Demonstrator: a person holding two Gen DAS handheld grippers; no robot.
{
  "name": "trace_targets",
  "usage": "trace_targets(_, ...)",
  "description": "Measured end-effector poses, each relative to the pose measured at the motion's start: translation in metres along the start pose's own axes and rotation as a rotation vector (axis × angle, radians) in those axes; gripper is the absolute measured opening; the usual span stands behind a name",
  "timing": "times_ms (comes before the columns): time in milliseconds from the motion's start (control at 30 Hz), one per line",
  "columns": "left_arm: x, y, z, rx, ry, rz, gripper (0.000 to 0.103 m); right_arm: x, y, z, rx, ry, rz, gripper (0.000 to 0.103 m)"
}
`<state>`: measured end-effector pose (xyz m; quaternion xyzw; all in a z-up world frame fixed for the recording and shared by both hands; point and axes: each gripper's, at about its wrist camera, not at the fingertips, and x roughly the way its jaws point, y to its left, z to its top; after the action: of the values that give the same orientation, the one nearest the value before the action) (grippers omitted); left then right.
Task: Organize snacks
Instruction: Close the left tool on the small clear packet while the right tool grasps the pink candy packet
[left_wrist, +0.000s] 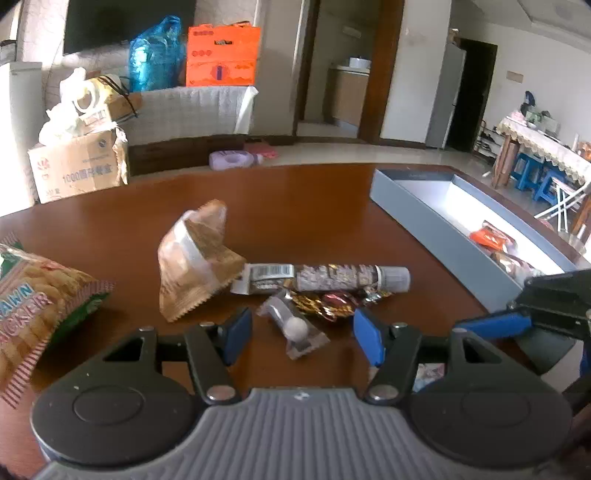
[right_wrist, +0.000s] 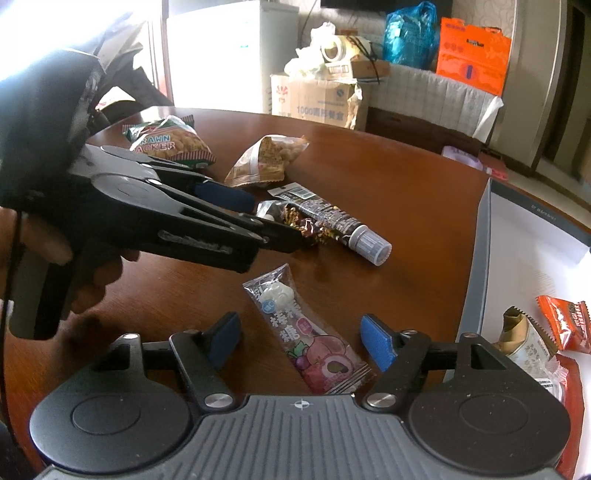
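My left gripper (left_wrist: 301, 334) is open and points down over a small clear lollipop packet (left_wrist: 295, 326), which lies between its blue pads without touching them. Just beyond lie gold and red wrapped candies (left_wrist: 327, 304), a long candy tube (left_wrist: 332, 277) and a brown snack bag (left_wrist: 195, 258). A prawn cracker bag (left_wrist: 33, 306) lies at the left. My right gripper (right_wrist: 301, 339) is open astride a pink fruit candy packet (right_wrist: 306, 332), pads apart from it. The grey box (right_wrist: 480, 258) at the right holds an orange packet (right_wrist: 561, 325) and other snacks.
Everything lies on a round brown table (left_wrist: 295, 206). A person's hand (right_wrist: 96, 273) holds the left gripper (right_wrist: 275, 221) across the right wrist view. Beyond the table stand a cardboard box (left_wrist: 77, 166), a blue bag (left_wrist: 155, 55) and an orange carton (left_wrist: 221, 55).
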<state>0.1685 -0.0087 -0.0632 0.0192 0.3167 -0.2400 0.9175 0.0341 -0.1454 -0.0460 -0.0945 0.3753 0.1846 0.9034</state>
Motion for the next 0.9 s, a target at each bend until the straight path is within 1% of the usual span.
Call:
trace_targets(67, 0.001, 0.000, -0.001, 0.002, 0.014, -0.003, 0.061, 0.000, 0.000, 0.000, 0.003, 0.001, 0.002, 0.073)
trace_targets(100, 0.002, -0.001, -0.003, 0.017, 0.013, 0.004, 0.058, 0.000, 0.000, 0.000, 0.004, 0.001, 0.003, 0.073)
trace_targets(133, 0.002, -0.002, -0.004, 0.037, 0.012, 0.010, 0.058, 0.000, 0.001, -0.001, 0.005, 0.001, 0.005, 0.073)
trace_targets(267, 0.005, -0.006, -0.004, 0.042, 0.004, 0.026, 0.056, 0.001, 0.001, -0.001, 0.008, -0.005, 0.004, 0.074)
trace_targets(300, 0.006, -0.007, -0.004, 0.048, 0.002, 0.029, 0.045, 0.002, 0.001, -0.002, 0.011, -0.009, 0.006, 0.074)
trace_targets(333, 0.006, -0.006, -0.003, 0.043, -0.002, 0.025, 0.017, 0.002, 0.002, -0.002, 0.011, -0.013, 0.005, 0.074)
trace_targets(400, 0.006, 0.000, -0.002, 0.001, 0.001, 0.000, 0.017, 0.002, 0.003, -0.003, 0.010, -0.016, 0.007, 0.075)
trace_targets(433, 0.006, 0.001, -0.002, -0.007, 0.000, -0.017, 0.017, 0.002, 0.004, -0.004, 0.009, -0.016, 0.008, 0.079)
trace_targets(467, 0.005, 0.001, -0.003, 0.001, -0.001, -0.021, 0.017, 0.002, 0.005, -0.004, 0.005, -0.018, 0.012, 0.082)
trace_targets(533, 0.004, 0.001, -0.003, 0.011, 0.000, -0.023, 0.014, 0.003, 0.008, -0.005, -0.002, -0.022, 0.011, 0.086)
trace_targets(600, 0.003, 0.001, -0.003, 0.004, 0.003, -0.025, 0.014, 0.003, 0.010, -0.005, -0.011, -0.030, 0.025, 0.084)
trace_targets(633, 0.002, 0.001, -0.002, 0.002, 0.004, -0.025, 0.014, 0.003, 0.011, -0.005, -0.015, -0.036, 0.036, 0.078)
trace_targets(667, 0.002, 0.001, -0.002, 0.001, 0.007, -0.023, 0.014, 0.002, 0.011, -0.004, -0.017, -0.040, 0.043, 0.067)
trace_targets(700, 0.002, 0.001, -0.002, 0.000, 0.011, -0.022, 0.014, 0.001, 0.012, -0.003, -0.022, -0.042, 0.045, 0.061)
trace_targets(733, 0.001, 0.000, -0.002, 0.003, 0.014, -0.023, 0.014, 0.000, 0.012, -0.002, -0.024, -0.043, 0.047, 0.050)
trace_targets(767, 0.000, -0.001, -0.002, 0.009, 0.017, -0.024, 0.014, -0.001, 0.012, -0.002, -0.025, -0.044, 0.051, 0.042)
trace_targets(800, -0.002, -0.001, -0.003, 0.014, 0.019, -0.022, 0.014, -0.002, 0.012, -0.002, -0.027, -0.045, 0.051, 0.040)
trace_targets(867, -0.004, -0.001, -0.004, 0.022, 0.024, -0.018, 0.014, -0.003, 0.011, -0.001, -0.028, -0.044, 0.054, 0.031)
trace_targets(900, -0.005, -0.001, -0.004, 0.021, 0.025, -0.016, 0.014, -0.003, 0.011, -0.001, -0.030, -0.042, 0.053, 0.031)
